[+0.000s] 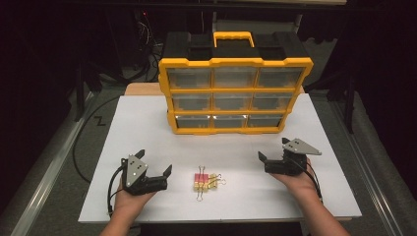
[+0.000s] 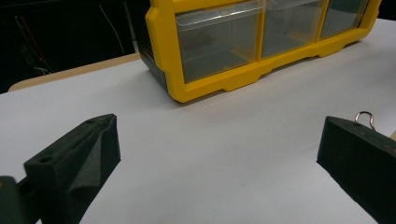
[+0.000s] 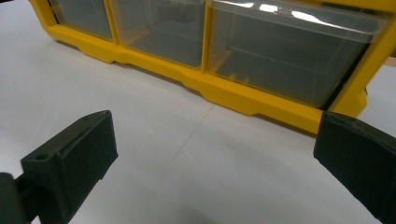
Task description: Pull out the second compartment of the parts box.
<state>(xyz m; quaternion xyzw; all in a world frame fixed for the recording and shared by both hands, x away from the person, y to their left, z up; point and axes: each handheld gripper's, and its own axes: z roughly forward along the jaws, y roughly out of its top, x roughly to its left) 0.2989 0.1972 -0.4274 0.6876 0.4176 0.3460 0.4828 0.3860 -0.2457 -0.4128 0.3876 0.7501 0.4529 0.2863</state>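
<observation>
- The binder clips [image 1: 206, 181] lie in a small cluster on the white worktop [image 1: 147, 128], between my two tools, resting flat with their wire handles splayed out. I see pink and yellow bodies pressed side by side.
- My left tool [image 1: 156, 169] sits just to the left of the clips, near them but not touching. Its jaws stand wide apart and hold nothing.
- In the left gripper view, the left tool [image 2: 217, 158] frames bare worktop between its jaws, and one wire loop of a clip [image 2: 365, 117] peeks over the top of the far jaw.
- My right tool [image 1: 273, 150] is on the other side of the clips, farther from them than the left one. Its jaws are also spread wide and hold nothing.
- In the right gripper view, the right tool [image 3: 215, 158] looks across bare worktop at the bottom row of drawers.
- A hand [image 1: 129, 200] holds the left tool from below, and the other hand [image 1: 297, 183] holds the right one.
- Ahead of both tools, well apart from the clips, stands the yellow-and-black drawer cabinet [image 1: 235, 93] with three rows of three clear drawers, all shut, and a yellow carry handle [image 1: 234, 37] on top.
</observation>
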